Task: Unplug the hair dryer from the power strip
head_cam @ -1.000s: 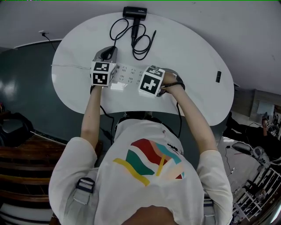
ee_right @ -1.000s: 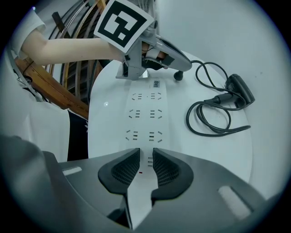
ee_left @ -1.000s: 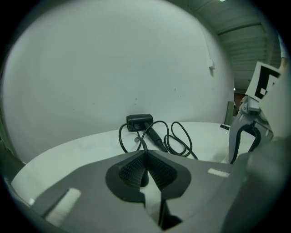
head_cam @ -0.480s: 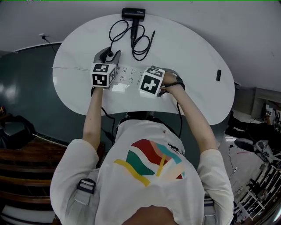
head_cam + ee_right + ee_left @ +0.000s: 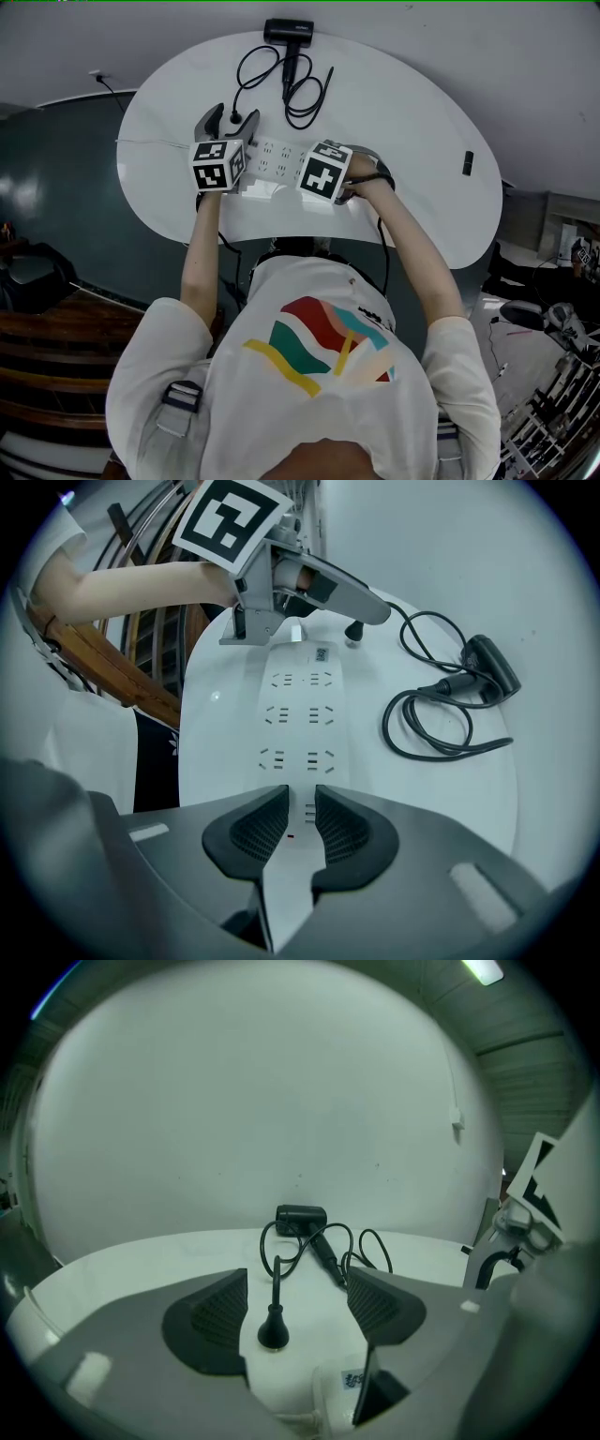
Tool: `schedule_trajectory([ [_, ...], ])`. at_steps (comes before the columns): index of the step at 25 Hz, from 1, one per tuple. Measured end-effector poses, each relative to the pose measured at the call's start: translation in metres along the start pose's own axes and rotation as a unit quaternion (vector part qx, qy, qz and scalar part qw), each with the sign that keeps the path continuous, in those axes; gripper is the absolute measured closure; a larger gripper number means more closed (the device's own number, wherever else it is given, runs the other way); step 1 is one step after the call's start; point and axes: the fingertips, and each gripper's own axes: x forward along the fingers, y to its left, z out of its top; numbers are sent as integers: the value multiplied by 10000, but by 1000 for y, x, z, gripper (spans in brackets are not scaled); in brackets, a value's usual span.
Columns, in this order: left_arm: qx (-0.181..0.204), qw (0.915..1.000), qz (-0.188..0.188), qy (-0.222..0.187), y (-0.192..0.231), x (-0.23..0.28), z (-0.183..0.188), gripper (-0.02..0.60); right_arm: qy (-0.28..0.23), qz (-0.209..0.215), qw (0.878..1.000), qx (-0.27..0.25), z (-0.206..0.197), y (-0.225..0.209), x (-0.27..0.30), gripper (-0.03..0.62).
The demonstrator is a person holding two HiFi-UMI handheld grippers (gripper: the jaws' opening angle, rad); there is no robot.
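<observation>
Left hand-held gripper [image 5: 298,1288]: jaws just opened, plug [image 5: 273,1333] free between them. Right hand-held gripper [image 5: 302,803]: clamped on power strip [image 5: 300,714]. Risk: a jaw snagging the cord [image 5: 277,1274] running toward 12 o'clock.

Left of upper centre, the left gripper [image 5: 228,122], its jaws just opened, straddles the black plug [image 5: 235,118] beside the white power strip [image 5: 272,157]; the hair dryer [image 5: 289,30] lies at top centre.
</observation>
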Motion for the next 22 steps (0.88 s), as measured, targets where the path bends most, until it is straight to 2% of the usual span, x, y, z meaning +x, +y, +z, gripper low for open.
schedule_trajectory([
  [7,-49,9984,-178,-540,-21,-31,45,281,-77,-64,9999,16,0,2,0,490],
  [10,-31,9960,-253,-860,-37,-46,75,332,-259,-51,9996,135,0,-1,-1,493],
  [11,-35,9952,-254,-943,-43,-52,84,355,-418,-73,9987,276,1,-3,-3,520],
  [12,-31,9945,-242,-1019,-49,-58,92,370,-652,-127,9967,470,4,-7,-9,578],
  [14,19,9926,-209,-1199,-60,-70,110,405,-1368,-292,9865,851,20,-17,-35,580],
  [15,45,9913,-182,-1306,-65,-76,120,429,-1807,-404,9776,1003,30,-23,-55,580],
  [17,84,9881,-72,-1533,-73,-91,139,493,-2711,-702,9522,1224,50,-34,-104,579],
  [18,102,9863,-11,-1645,-77,-100,148,559,-3162,-874,9355,1312,58,-38,-131,580],
  [20,109,9825,-19,-1860,-88,-116,167,581,-4038,-1251,8937,1501,68,-45,-185,580],
  [22,82,9784,-125,-2063,-100,-130,185,581,-4817,-1672,8433,1701,68,-48,-236,580],
])
